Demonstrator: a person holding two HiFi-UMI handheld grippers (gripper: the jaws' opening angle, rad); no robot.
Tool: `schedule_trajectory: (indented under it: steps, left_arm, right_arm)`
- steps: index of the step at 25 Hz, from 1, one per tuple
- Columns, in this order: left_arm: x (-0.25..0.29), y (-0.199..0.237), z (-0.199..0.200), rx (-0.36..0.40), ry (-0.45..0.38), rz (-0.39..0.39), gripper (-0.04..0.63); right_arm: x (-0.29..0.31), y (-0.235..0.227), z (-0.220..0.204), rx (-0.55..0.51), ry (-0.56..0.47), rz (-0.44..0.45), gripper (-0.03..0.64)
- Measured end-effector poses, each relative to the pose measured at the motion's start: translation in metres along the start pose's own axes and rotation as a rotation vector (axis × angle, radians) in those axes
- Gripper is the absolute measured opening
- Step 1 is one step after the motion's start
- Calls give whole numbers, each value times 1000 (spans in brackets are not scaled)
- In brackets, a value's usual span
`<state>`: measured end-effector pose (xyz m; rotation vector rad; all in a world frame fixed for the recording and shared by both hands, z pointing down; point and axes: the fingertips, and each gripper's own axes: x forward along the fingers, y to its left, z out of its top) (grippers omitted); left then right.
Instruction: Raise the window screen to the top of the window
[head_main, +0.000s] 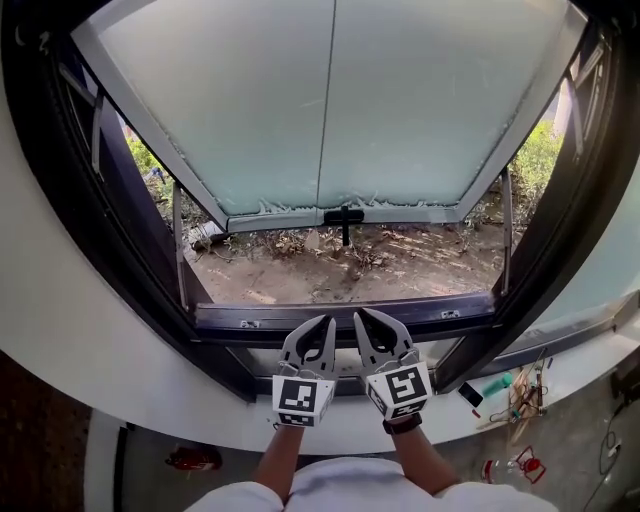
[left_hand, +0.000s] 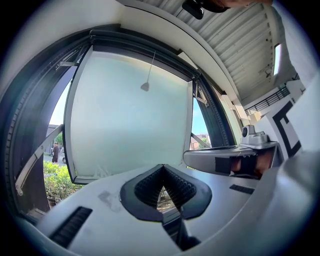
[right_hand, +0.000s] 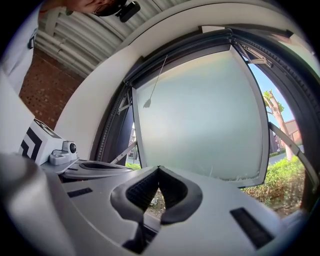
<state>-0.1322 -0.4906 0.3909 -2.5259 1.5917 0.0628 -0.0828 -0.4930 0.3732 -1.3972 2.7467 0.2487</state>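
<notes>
**Head view.** We looked steeply down from above the lower edge of the window frame (head_main: 250, 320), with both grippers close beneath us and the frosted pane (head_main: 330, 100) swung outward beyond.

**Left gripper view.** We rode the left gripper (left_hand: 161, 166), facing up and outward along its jaws toward the pane, which was near.

**Right gripper view.** We did the same from the right gripper (right_hand: 157, 168), just beside the left.

All three views shared the pane and its lower edge. Each gripper view also caught the neighbouring gripper at its inner side.
</notes>
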Motion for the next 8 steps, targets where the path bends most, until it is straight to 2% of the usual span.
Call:
schedule_trajectory:
  steps: [8]
  left_arm:
    - [4, -7, -4, -12, -4, -6, 2]
  right_arm:
    - [-5, -7, -4, 33, 0, -1, 3]
